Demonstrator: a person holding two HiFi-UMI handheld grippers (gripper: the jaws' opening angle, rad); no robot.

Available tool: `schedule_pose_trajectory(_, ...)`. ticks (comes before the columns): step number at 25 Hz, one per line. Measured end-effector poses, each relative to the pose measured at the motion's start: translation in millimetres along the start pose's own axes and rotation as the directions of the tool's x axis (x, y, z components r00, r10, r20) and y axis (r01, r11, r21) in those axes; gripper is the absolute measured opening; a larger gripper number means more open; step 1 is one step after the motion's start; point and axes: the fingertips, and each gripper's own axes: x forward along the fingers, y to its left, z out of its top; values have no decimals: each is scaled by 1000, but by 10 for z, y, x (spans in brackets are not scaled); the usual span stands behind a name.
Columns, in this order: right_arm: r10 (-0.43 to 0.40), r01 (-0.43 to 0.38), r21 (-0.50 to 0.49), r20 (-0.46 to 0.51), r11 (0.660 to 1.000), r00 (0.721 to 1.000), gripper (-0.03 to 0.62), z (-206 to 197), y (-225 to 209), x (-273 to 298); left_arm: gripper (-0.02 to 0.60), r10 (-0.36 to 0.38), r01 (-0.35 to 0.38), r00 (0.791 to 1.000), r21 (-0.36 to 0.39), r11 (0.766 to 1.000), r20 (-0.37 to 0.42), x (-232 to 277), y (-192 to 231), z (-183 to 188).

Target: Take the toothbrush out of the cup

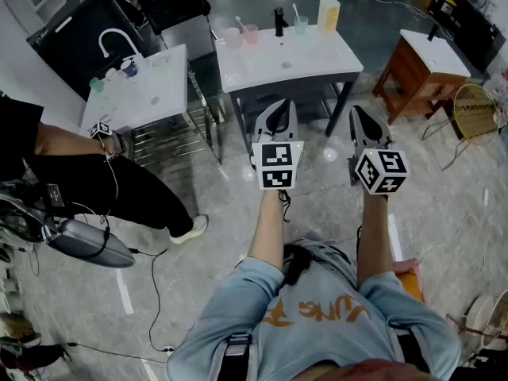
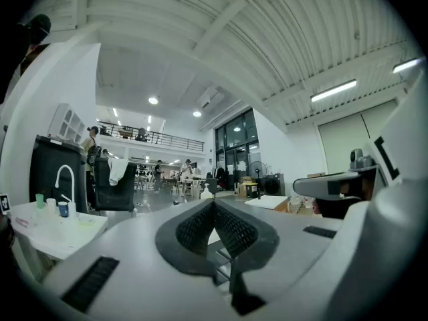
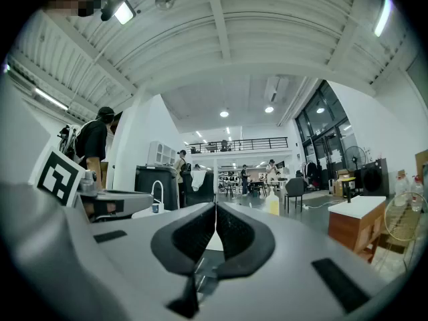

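1. Far left, a person in black [image 1: 75, 182] stands beside a white basin stand [image 1: 163, 94] with a curved tap.
2. Next over is the middle washstand [image 1: 317, 54], well ahead of both grippers. At its back edge, from the left, stand a pink cup [image 1: 232, 37] with a brush in it, a second pink one, a black tap [image 1: 279, 21], a green cup [image 1: 301, 27] and a soap bottle [image 1: 329, 11].
3. The toothbrush [image 1: 295, 10] stands upright in the green cup, its head poking above the rim (nothing is touching it).
4. The left gripper [image 2: 214, 203] is held out over the floor, short of the washstand. Its jaws are pressed together with nothing between them.
5. The right gripper [image 3: 215, 206] hangs just beside it, level with it, jaws likewise closed on nothing.
6. Far right, a wooden cabinet [image 1: 413, 74] with a white top, then a wicker basket [image 1: 475, 109].
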Motion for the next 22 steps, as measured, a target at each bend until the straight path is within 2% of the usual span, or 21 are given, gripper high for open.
schedule_pose_trajectory(3, 29, -29, -16, -13, 999, 1000, 26, -23, 93, 13, 8, 10, -11, 1000, -5, 1000, -9, 14, 51, -40)
schedule_pose_trajectory(8, -7, 7, 1, -26, 1000, 1000, 28, -53, 24, 20, 8, -17, 16, 1000, -2, 1000, -25, 18, 6, -85)
schedule_pose_trajectory(15, -5, 5, 0, -51, 1000, 999, 28, -112, 3, 87, 8, 13, -15, 999, -44, 999, -40, 89, 197, -141)
schedule_pose_trajectory(18, -13, 13, -2, -44, 1000, 999, 28, -102, -127, 154, 8, -23, 19, 998, -59, 998, -54, 232, 160, -199)
schedule_pose_trajectory(22, -26, 26, 13, -34, 1000, 999, 28, -102, -269, 260, 8, -32, 29, 998, -40, 999, -51, 391, 152, -168)
